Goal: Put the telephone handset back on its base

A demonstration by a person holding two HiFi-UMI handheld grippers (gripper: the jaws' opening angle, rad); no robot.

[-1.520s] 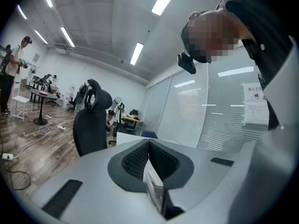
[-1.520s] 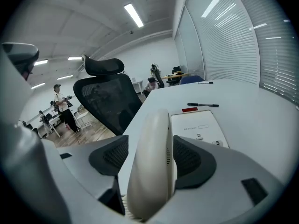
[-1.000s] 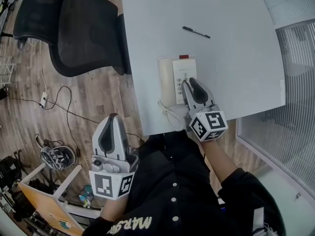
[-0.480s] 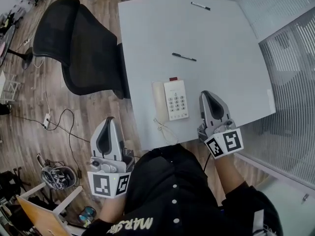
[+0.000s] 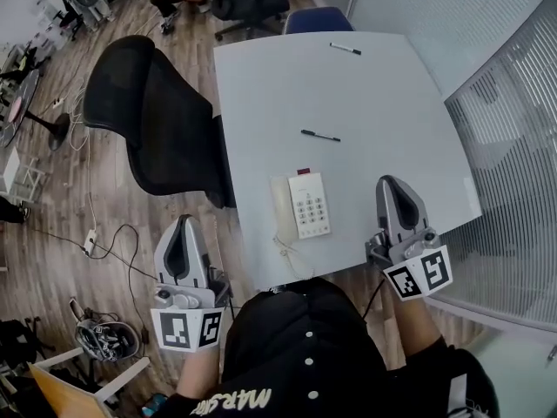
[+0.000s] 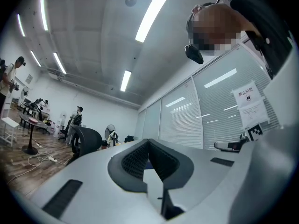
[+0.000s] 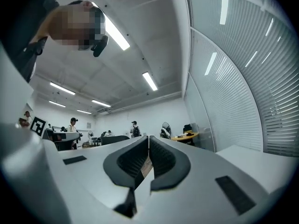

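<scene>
overhead, the head view shows the telephone near the front edge of the grey table. its handset lies along the left of the base, and the cord trails toward the edge. the left gripper hangs over the wood floor. the right gripper is by the table's near right corner, and both are clear of the phone. only the gripper views show the jaws: each pair is pressed together with nothing between, under ceiling lights. a pen lies farther up the table, a black chair stands to the left, and blinds run along the right.
</scene>
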